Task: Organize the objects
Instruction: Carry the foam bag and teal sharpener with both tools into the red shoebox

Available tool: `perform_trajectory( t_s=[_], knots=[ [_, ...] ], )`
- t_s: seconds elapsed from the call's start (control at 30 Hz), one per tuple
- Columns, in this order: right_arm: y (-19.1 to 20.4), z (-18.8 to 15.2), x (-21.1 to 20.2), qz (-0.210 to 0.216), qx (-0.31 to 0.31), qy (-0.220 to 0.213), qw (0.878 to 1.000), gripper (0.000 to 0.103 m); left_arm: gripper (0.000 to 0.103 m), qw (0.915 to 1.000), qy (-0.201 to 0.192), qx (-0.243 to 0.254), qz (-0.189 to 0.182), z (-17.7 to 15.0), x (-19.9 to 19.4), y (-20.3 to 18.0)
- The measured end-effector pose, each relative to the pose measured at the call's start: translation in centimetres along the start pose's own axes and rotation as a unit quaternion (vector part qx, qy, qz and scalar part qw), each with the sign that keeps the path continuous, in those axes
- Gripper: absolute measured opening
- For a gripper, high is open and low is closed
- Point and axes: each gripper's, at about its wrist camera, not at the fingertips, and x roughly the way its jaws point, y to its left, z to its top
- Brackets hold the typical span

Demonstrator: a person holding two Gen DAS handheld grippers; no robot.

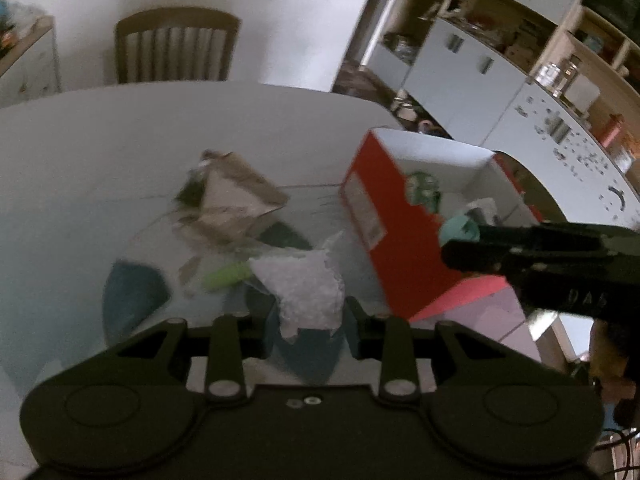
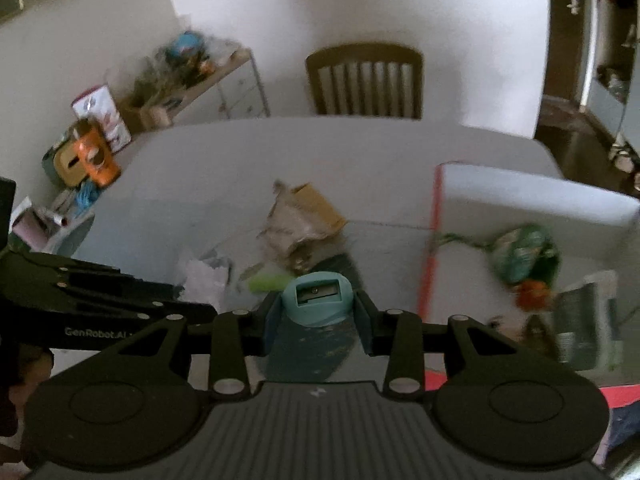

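My left gripper [image 1: 310, 314] is shut on a crumpled white paper [image 1: 306, 288] above the table. My right gripper [image 2: 318, 306] is shut on a teal pencil sharpener [image 2: 318, 298]; in the left wrist view the sharpener [image 1: 460, 232] hangs over the near edge of the red open box [image 1: 372, 216]. The box [image 2: 434, 216] holds a green-and-white wrapper [image 2: 524, 254] and a grey packet [image 2: 588, 320]. A torn brown paper bag [image 1: 236, 196] and a light green object [image 1: 224, 276] lie on the white table [image 1: 120, 140].
A wooden chair [image 1: 176, 46] stands at the table's far side. White cabinets and shelves [image 1: 520, 60] fill the right. A cluttered low shelf [image 2: 192, 76] and an orange item [image 2: 96, 156] stand left of the table.
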Motion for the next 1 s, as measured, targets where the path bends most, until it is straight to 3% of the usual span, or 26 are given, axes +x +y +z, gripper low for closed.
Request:
perform_trajectory(
  t_s=[0.2,0.53,1.0],
  knots=[
    [-4.1,0.1,-3.0,-0.035,0.018,-0.024,0.999,0.038,0.032,0.9991,-0.003,0.04,-0.016,1.6,0.8,-4.1],
    [-11.2,-1.7,-5.0,-0.07,0.047,-0.024,0.996,0.038,0.032,0.9945,0.004,0.103,-0.019,3.0,3.7,-10.8],
    [-17.1,-2.8,-4.8,-0.076,0.043,-0.002,0.996,0.039,0.032,0.9921,0.032,0.122,-0.004,7.2,9.9,-16.6]
  ],
)
